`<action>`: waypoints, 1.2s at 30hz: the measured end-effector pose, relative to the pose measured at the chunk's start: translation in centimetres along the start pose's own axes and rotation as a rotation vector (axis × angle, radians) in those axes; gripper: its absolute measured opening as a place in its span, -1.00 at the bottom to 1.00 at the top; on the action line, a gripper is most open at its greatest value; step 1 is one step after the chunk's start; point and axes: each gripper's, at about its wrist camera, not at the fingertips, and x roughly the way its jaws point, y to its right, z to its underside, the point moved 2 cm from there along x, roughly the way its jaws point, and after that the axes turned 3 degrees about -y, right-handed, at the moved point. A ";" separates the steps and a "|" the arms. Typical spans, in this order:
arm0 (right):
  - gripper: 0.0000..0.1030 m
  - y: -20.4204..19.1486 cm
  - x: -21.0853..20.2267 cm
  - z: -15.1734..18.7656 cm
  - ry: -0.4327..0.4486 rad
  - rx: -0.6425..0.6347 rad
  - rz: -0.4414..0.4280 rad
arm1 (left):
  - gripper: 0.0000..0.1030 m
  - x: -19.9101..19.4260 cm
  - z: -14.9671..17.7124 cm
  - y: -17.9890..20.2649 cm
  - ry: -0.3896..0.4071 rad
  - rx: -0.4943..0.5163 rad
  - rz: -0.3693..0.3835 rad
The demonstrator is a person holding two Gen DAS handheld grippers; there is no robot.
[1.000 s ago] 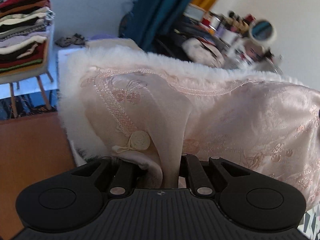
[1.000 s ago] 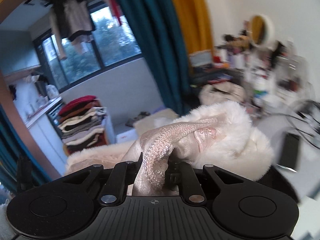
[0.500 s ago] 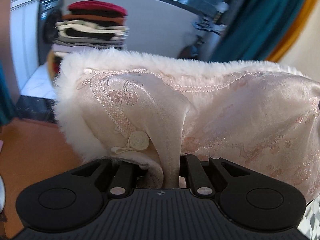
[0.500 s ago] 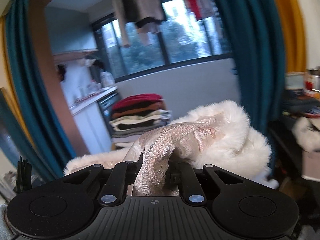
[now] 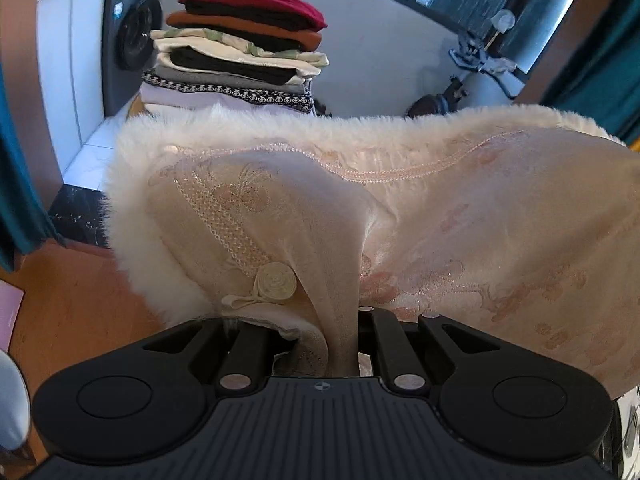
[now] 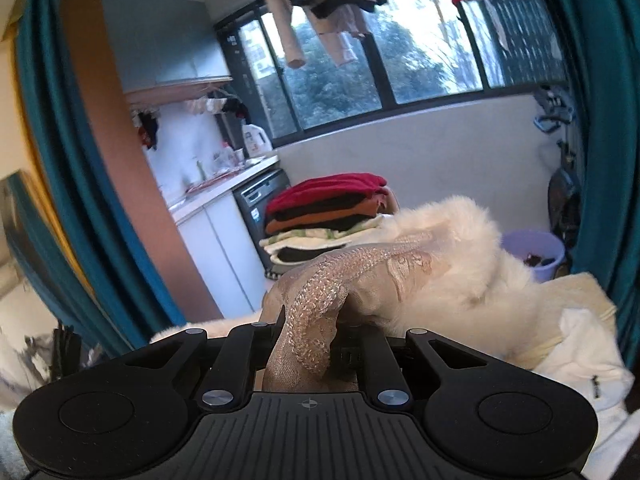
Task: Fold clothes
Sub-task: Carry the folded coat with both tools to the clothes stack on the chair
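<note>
A pale pink brocade garment (image 5: 460, 216) with white fur trim and a round knot button (image 5: 276, 280) hangs in the air across the left wrist view. My left gripper (image 5: 320, 340) is shut on a bunched fold of it just right of the button. In the right wrist view the same garment (image 6: 440, 264) shows its beaded edge band and fur, and my right gripper (image 6: 308, 356) is shut on that band. The fabric hides the fingertips of both grippers.
A tall stack of folded clothes (image 5: 240, 44) with a red one on top stands ahead; the stack (image 6: 328, 216) also shows in the right view. A washing machine (image 5: 132, 36) and white cabinets lie left. A purple basin (image 6: 536, 252) and cream fabric (image 6: 576, 328) are right. Wooden floor (image 5: 76, 304) below.
Both grippers have swung to the left with the garment still held. The cluttered desk has left view, and the window, counter and clothes stack have come in and grown nearer.
</note>
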 end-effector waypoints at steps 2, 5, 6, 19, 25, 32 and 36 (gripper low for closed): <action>-0.77 0.8 2.4 -1.8 0.003 0.015 -0.003 | -0.78 1.6 -3.0 -0.3 0.000 0.041 -0.008; -0.77 2.1 5.6 -4.5 0.009 0.038 0.000 | -0.78 3.6 -6.9 -0.9 0.001 0.046 0.003; -0.77 2.3 6.6 -5.5 0.011 0.038 0.004 | -0.78 4.2 -8.1 -1.1 0.003 0.050 0.011; -0.78 1.6 22.5 -17.9 0.043 -0.031 0.101 | -0.77 13.2 -22.7 -6.4 0.010 0.058 0.190; -0.78 -2.1 30.5 -24.6 0.053 -0.041 0.177 | -0.78 15.7 -31.9 -10.6 0.010 0.110 0.280; -0.78 -7.7 39.4 -36.1 0.110 -0.043 0.221 | -0.78 14.1 -46.4 -16.3 0.083 0.162 0.363; -0.78 -10.4 44.3 -43.0 0.165 -0.080 0.182 | -0.78 11.9 -53.9 -20.1 0.145 0.138 0.394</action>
